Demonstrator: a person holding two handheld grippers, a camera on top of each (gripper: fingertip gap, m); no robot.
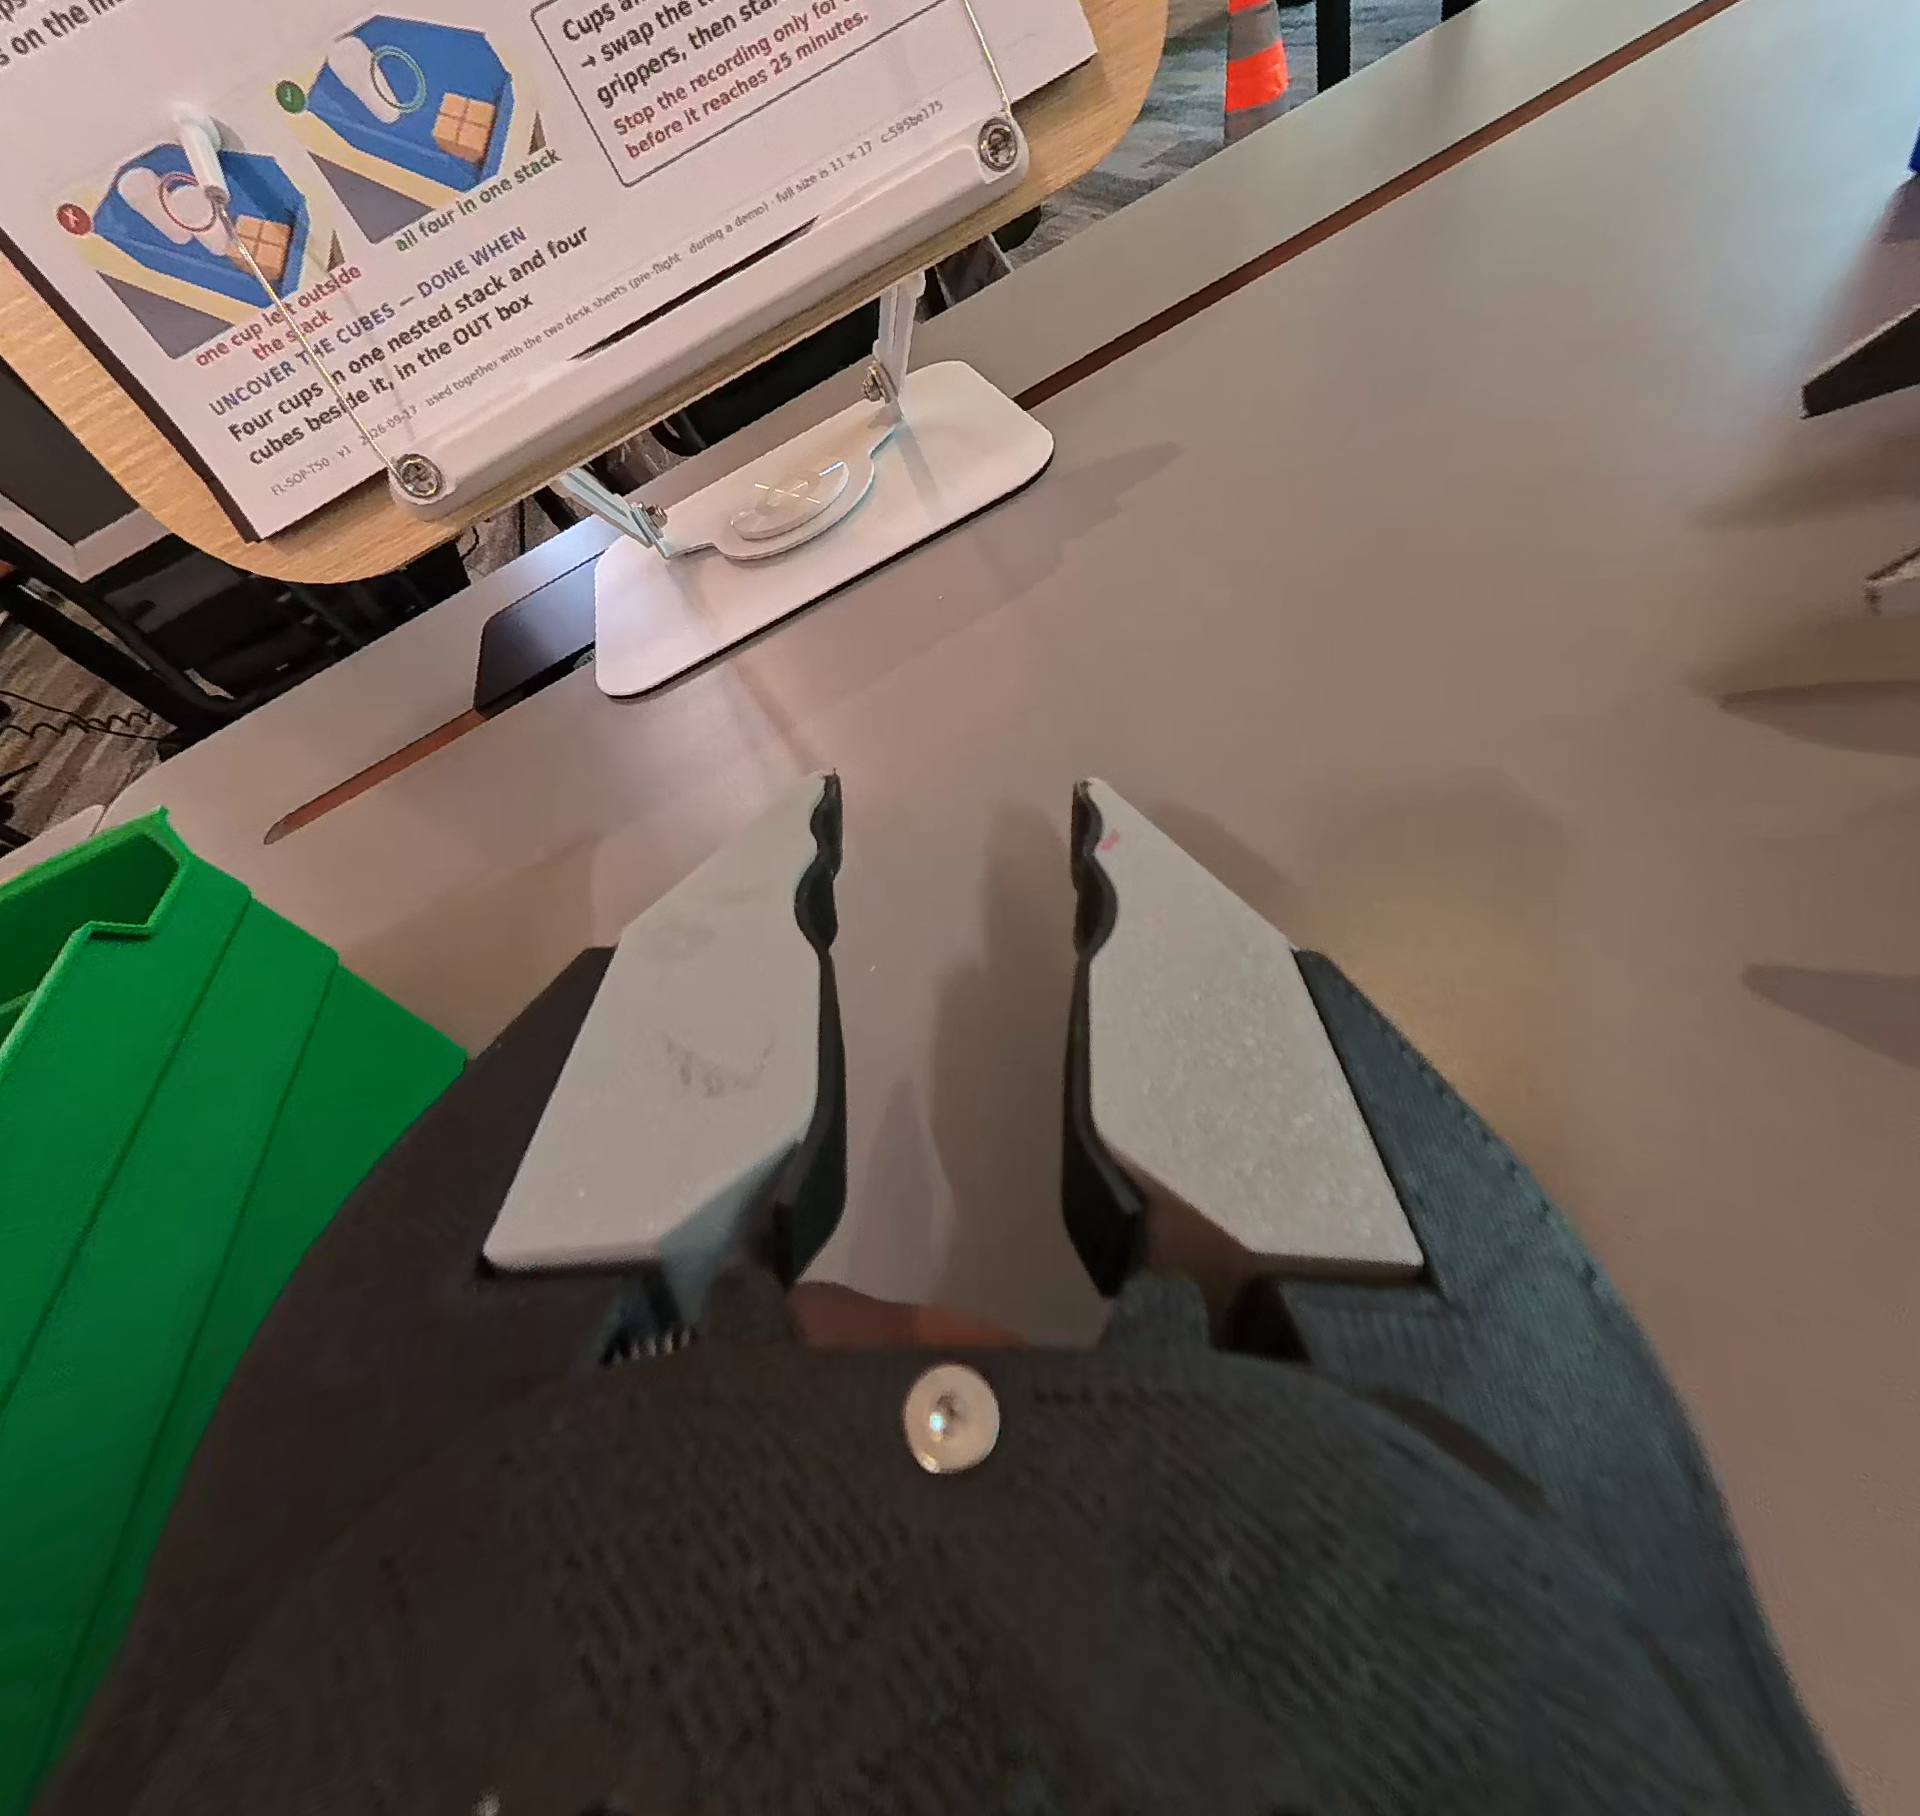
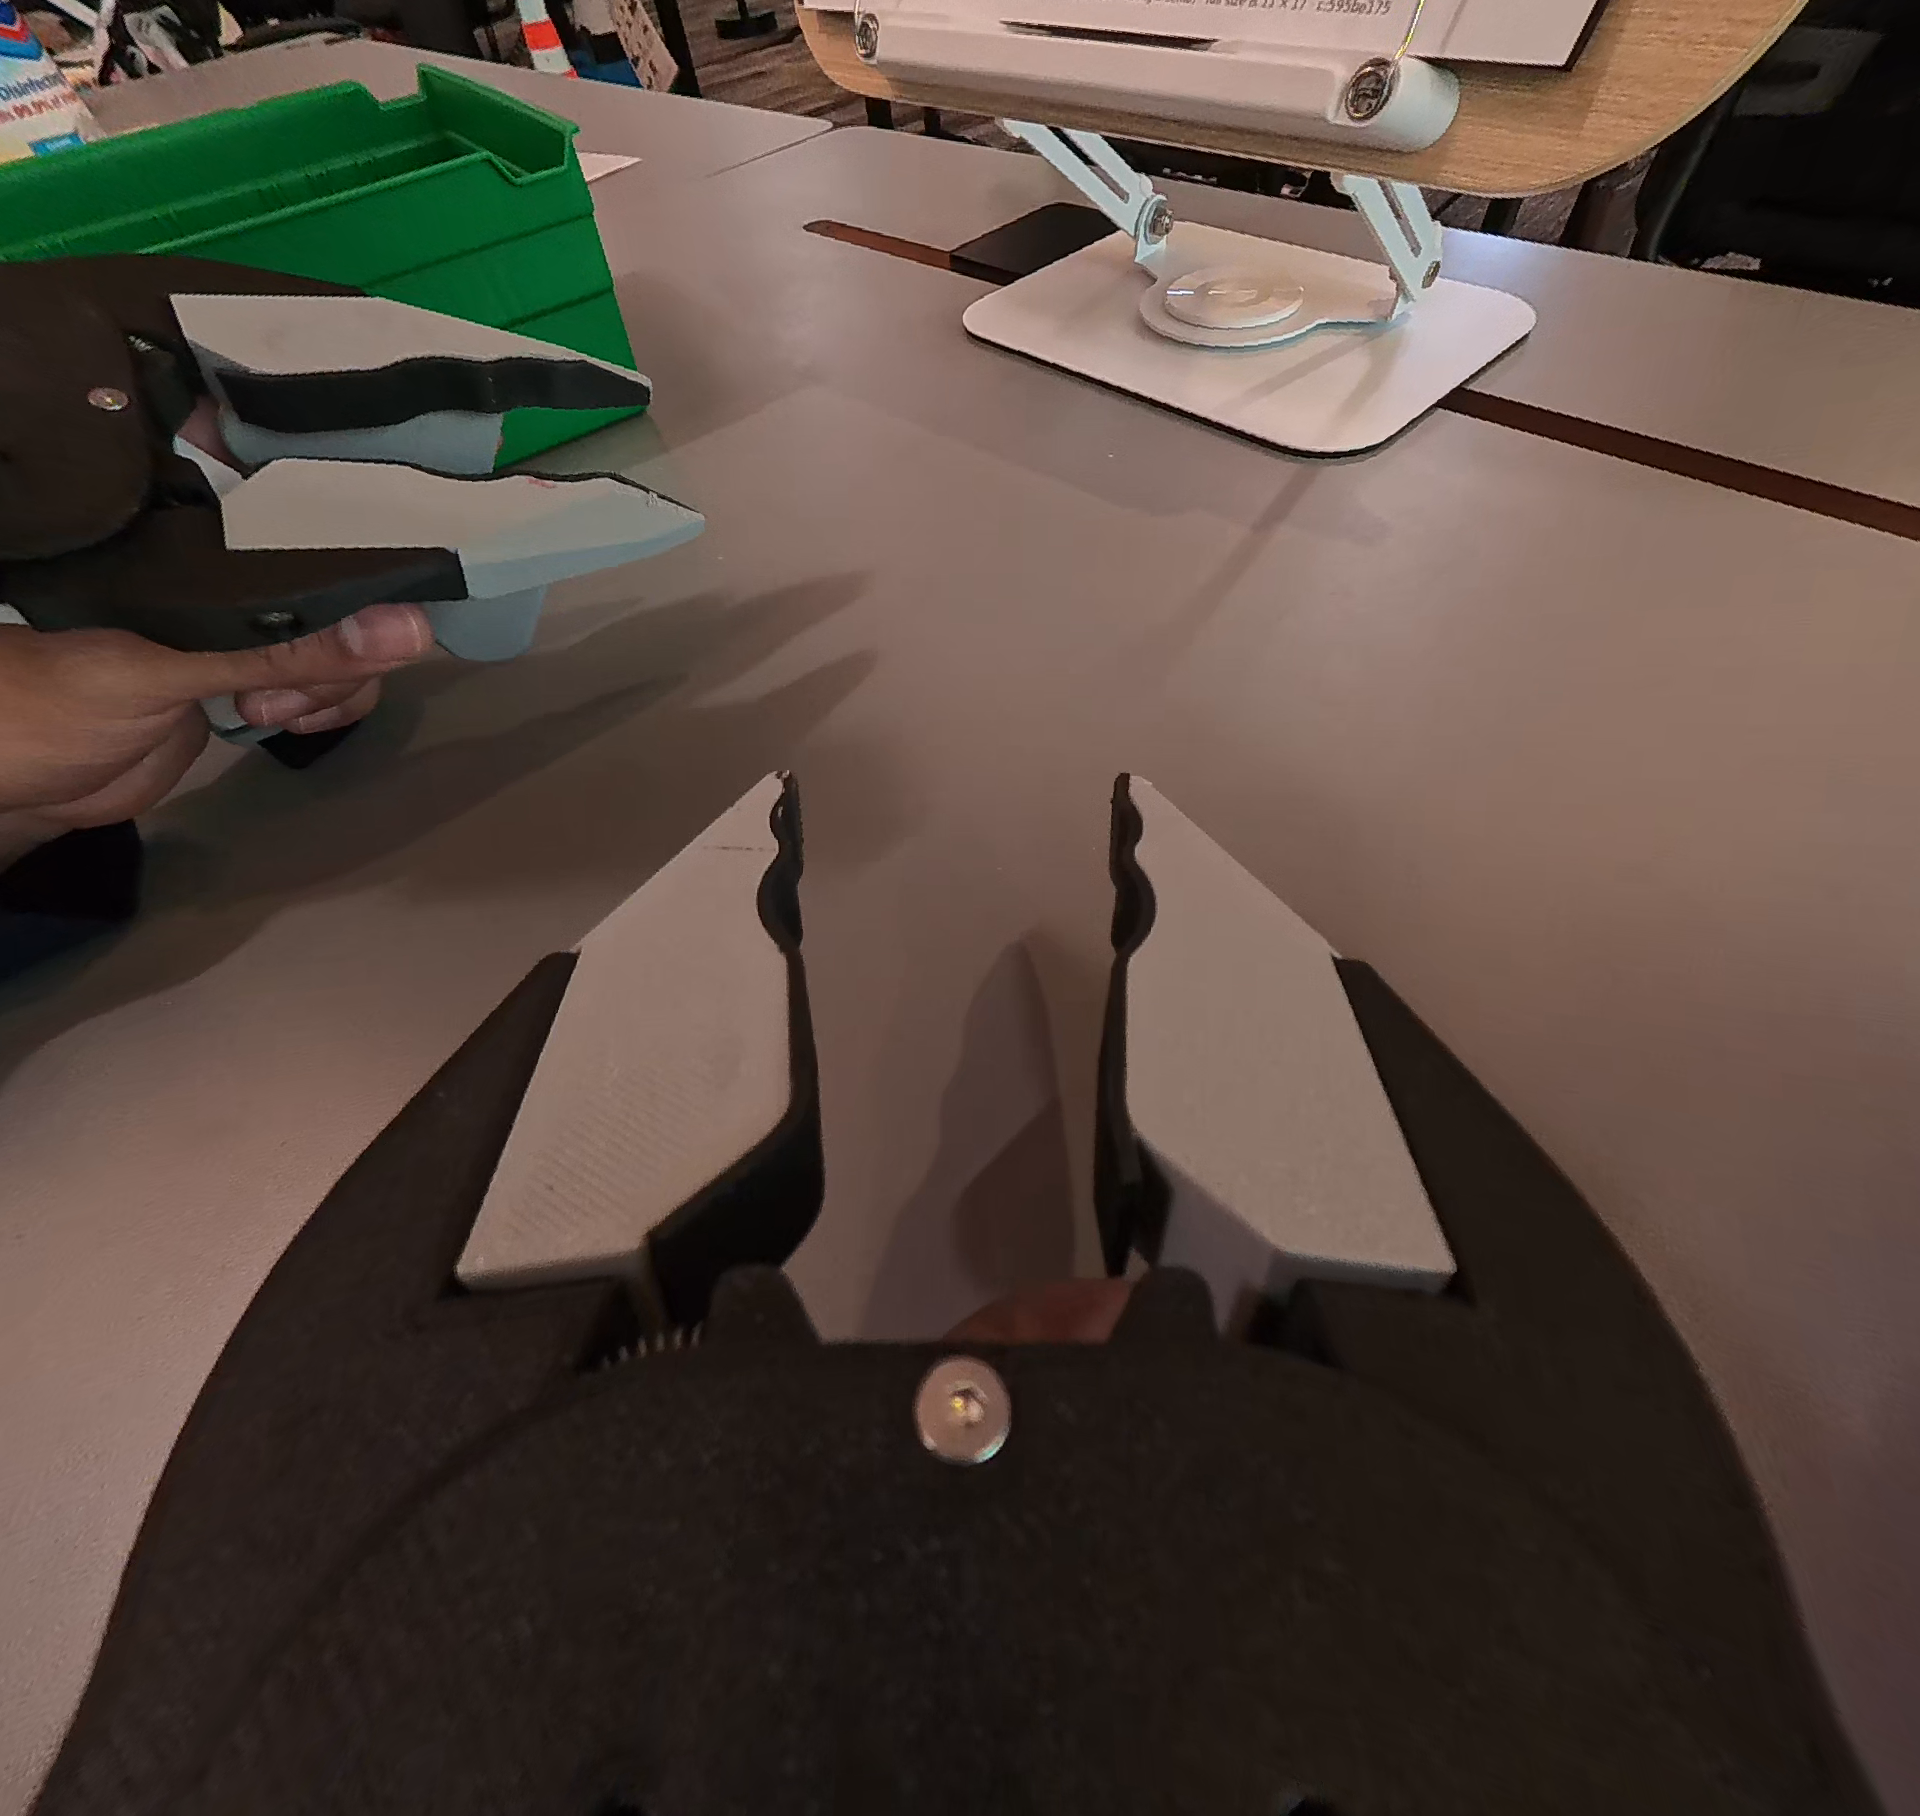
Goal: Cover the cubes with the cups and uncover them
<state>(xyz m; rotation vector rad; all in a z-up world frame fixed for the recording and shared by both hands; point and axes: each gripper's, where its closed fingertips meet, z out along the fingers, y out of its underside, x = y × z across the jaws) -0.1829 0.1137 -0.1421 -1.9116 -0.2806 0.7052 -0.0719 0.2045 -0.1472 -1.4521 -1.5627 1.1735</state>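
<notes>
**Both grippers bare; bin lies to the left**

My right gripper (image 2: 951, 790) hangs over bare grey surface (image 2: 1351, 831), jaws well apart, nothing between them; my left gripper (image 1: 954, 795) likewise parted and holding nothing; green bin (image 2: 416, 208) sits just beside the left gripper, well apart from the right; no cups or cubes visible, I judge them inside the bin; left hand nearer; document stand (image 2: 1247, 353) beyond.

Ahead of both claws the smooth grey surface (image 2: 1299, 779) lies open. A ribbed green plastic bin (image 2: 416, 218) blocks the left side, and the white flat-based metal stand (image 2: 1257, 353) bars the far edge; passage beneath its tilted wooden board (image 1: 1101, 52) seems narrow.
</notes>
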